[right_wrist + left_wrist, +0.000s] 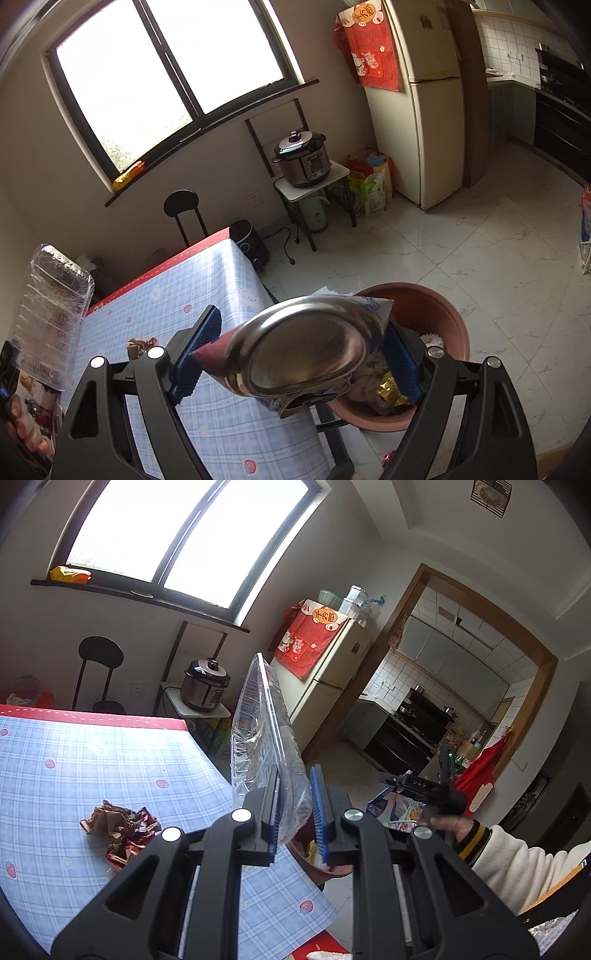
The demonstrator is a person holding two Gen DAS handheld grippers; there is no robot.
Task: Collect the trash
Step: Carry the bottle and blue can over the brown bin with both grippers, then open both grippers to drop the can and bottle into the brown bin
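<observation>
At frame centre, the left gripper (293, 808) pinches a thin, light, crackly clear plastic tray (258, 731) by its lower edge; the right gripper (295, 354) grasps a foil snack bag (306, 350) above the brown bin (443, 310).

Left gripper (295, 805) pinches a clear plastic tray (258, 731) (standing upright) beside the table (110, 760)
</observation>
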